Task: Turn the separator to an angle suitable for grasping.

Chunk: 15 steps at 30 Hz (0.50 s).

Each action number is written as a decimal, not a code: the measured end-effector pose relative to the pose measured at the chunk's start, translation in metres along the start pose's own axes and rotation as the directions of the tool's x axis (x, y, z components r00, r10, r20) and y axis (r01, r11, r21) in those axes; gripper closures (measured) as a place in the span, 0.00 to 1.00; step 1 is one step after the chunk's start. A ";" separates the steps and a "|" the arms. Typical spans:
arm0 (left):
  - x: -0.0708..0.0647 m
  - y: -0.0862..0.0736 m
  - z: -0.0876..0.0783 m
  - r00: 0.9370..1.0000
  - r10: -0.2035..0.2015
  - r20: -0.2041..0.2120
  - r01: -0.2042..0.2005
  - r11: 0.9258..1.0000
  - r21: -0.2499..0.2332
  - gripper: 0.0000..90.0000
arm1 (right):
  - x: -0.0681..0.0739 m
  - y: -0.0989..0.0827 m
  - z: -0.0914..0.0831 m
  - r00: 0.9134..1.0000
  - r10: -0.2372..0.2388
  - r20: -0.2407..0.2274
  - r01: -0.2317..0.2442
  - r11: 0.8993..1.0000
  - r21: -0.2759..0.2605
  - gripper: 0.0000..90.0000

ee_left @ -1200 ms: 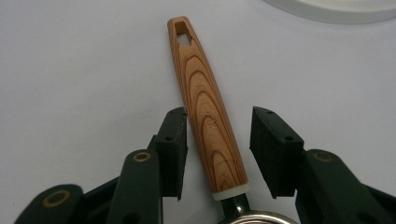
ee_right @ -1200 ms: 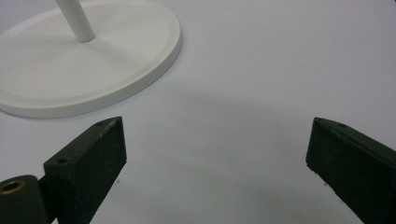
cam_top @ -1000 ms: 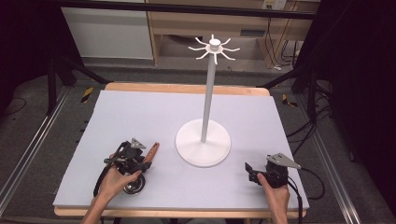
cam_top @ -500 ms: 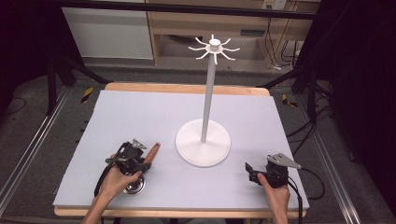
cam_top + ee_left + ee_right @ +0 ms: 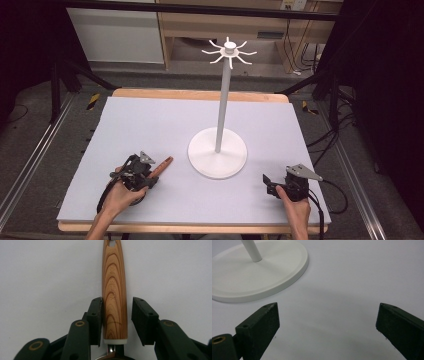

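A person's left gripper straddles the wooden handle of a metal utensil lying flat on the pale grey table mat. Its 2 jaws have just been opening: the left pad sits against the wood while a narrow gap separates the right pad from it, so the handle lies between them unclamped. Lettering is burned lengthwise into the grain, too faint to read; a hanging hole pierces the far end, and a white collar joins the wood to the steel neck below.

In the high view the left gripper and handle lie near the mat's front-left corner, the handle tip pointing toward the white stand, whose round base sits just right of it, apart. The stand's pole rises to a crown of 8 hooks.

The right gripper rests at the front right, its 2 jaws spread wide over bare mat with nothing between them; the base's rim lies ahead and to their left in the right gripper view.

Open mat stretches behind both hands to the wooden table edge at the back, and between the 2 grippers along the front. The right hand sits close to the mat's right edge.
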<state>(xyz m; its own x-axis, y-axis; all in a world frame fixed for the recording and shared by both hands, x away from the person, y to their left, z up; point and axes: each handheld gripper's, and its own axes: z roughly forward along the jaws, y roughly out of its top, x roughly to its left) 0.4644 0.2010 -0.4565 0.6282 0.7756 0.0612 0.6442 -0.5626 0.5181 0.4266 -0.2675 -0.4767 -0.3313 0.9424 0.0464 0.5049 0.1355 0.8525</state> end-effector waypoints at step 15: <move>0.002 0.027 0.002 1.000 0.031 0.000 -0.031 0.999 -0.013 0.64 | -0.001 0.000 -0.001 1.000 0.009 -0.008 -0.009 1.000 0.004 0.06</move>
<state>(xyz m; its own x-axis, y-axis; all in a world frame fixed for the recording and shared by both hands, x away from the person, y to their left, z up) 0.4839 0.1863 -0.4443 0.6481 0.7576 0.0776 0.6183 -0.5830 0.5271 0.4264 -0.2685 -0.4760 -0.3331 0.9411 0.0586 0.5108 0.1278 0.8502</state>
